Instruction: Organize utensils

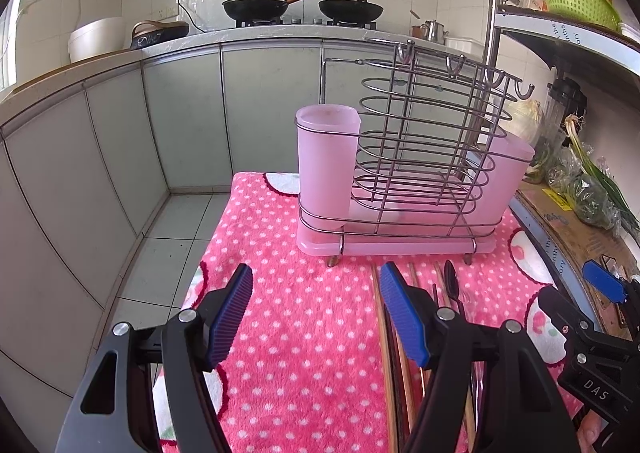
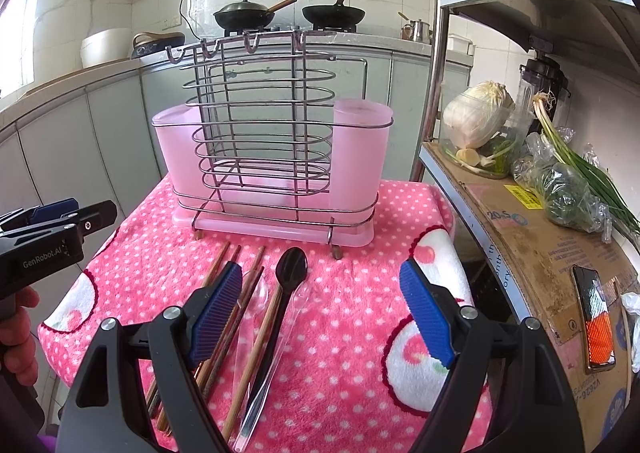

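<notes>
Pink fleece with white dots covers the small table (image 2: 360, 213), and on it, toward the upper middle of both views, stands a wire utensil rack (image 2: 264, 133) on a pale pink drip tray, with a pink plastic cup (image 1: 326, 161) seated at each end of the frame. In the right wrist view the loose utensils lie in the lower middle, just in front of the rack: a bundle of wooden chopsticks (image 2: 256, 333) running from near the rack's foot down toward the bottom edge, a black spoon (image 2: 290, 273) with its bowl pointing at the rack, and a clear plastic spoon (image 2: 260, 293) lying among them (its outline is faint against the cloth). The right gripper (image 2: 320, 313) hangs above this pile with its blue-padded jaws spread wide and nothing between them; its left finger overlaps the chopsticks in the picture, though contact cannot be told. The left gripper (image 1: 316, 317) fills the bottom of its own view, jaws likewise wide apart over bare cloth, the chopsticks and spoon showing behind its right finger. At the right edge of both frames a cardboard-covered shelf (image 2: 540, 245) carries a cabbage (image 2: 476, 117), bagged greens and a phone (image 2: 596, 321). Two black woks (image 1: 304, 7) sit on the stove at the upper middle.
</notes>
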Demonstrator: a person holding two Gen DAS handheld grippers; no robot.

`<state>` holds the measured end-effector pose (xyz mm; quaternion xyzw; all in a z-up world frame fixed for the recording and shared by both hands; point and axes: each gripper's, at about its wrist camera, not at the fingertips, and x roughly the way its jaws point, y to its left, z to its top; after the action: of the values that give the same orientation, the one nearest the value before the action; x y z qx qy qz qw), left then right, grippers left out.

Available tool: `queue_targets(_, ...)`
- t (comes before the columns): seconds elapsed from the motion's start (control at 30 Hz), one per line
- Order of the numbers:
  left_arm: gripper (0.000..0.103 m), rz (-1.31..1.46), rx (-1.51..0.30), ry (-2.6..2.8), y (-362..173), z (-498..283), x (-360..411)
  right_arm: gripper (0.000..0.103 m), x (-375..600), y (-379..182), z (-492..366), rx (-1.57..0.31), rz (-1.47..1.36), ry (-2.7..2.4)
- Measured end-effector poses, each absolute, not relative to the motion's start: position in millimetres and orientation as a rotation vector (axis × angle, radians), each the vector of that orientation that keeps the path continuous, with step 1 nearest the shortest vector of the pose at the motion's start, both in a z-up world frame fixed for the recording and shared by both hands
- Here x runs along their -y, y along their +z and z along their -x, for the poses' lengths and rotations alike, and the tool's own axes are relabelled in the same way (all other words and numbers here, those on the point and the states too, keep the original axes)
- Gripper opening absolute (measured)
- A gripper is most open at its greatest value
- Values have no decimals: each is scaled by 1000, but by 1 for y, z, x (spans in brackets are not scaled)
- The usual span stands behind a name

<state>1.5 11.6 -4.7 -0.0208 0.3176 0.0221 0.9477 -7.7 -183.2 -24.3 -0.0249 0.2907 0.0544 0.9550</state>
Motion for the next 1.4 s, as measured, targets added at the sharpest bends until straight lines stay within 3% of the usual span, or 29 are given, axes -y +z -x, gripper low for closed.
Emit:
queue_targets(0.3, 66, 55, -662, 40, -9, -7, -19, 81, 191, -26, 3, -613, 26, 111)
queue_targets(0.4, 64, 59, -674, 26, -11, -10, -22, 73, 195, -27, 0, -629, 22, 109)
queue_targets(0.67, 47, 84, -765, -58, -23, -25, -25, 62, 203, -37, -10, -699, -40, 143)
queue_targets(0.83, 45, 103, -845, -88, -36, -38, -25, 49, 208, -45, -17, -753, -69, 166)
queue_targets(1.03, 45, 166, -997, -163, -54, -65, -21, 45, 214, -55, -24, -812, -109, 183)
queue_targets(1.1, 42, 180, -1051, -189, -61, -77, -18, 45, 217, -58, -26, -829, -126, 192)
queue_targets(1.27, 19, 249, -1186, -216, -82, -110, -10, 45, 223, -62, -32, -865, -165, 210)
queue_targets(1.4, 15, 234, -1224, -216, -94, -130, 7, 45, 229, -67, -37, -883, -191, 222)
